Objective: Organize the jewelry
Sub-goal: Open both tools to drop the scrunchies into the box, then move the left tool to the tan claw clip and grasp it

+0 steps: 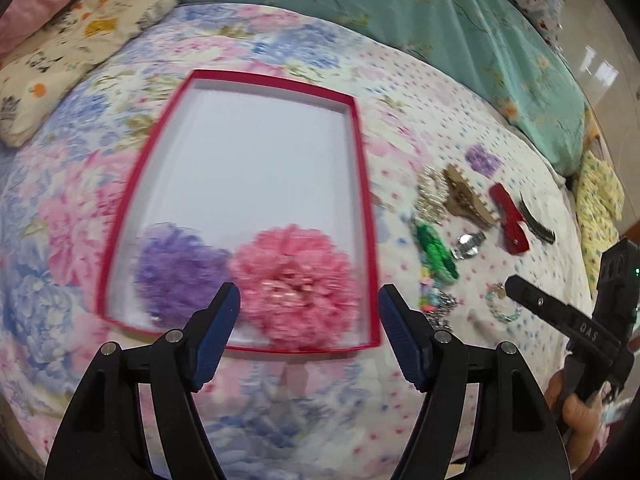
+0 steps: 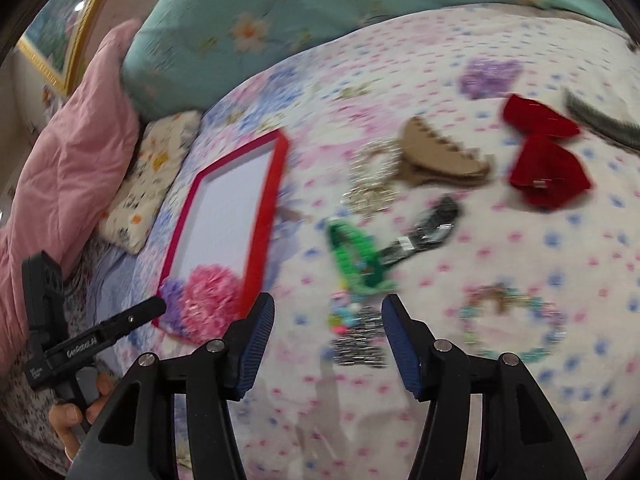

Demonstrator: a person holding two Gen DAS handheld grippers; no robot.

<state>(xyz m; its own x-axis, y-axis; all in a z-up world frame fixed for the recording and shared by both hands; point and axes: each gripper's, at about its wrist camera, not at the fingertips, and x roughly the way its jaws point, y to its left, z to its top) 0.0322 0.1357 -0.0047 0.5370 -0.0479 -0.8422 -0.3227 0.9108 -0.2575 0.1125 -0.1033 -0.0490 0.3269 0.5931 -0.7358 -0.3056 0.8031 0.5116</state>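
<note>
right wrist: hair clips (image 2: 440,164) beside red tray (image 2: 264,208)

Right wrist view smeared: beaded bracelet (image 2: 514,322) at 4 o'clock unreadable, dark comb (image 2: 604,122) cut off at 2 o'clock edge.

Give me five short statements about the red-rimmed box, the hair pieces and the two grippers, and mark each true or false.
1. The pink flower lies inside the red-rimmed box. True.
2. The red bow lies inside the box. False: it lies on the bedspread, outside.
3. The left gripper is clamped on the purple flower. False: its jaws are open and hold nothing.
4. The right gripper is open and empty. True.
5. The tan claw clip lies beside the red bow. True.
</note>
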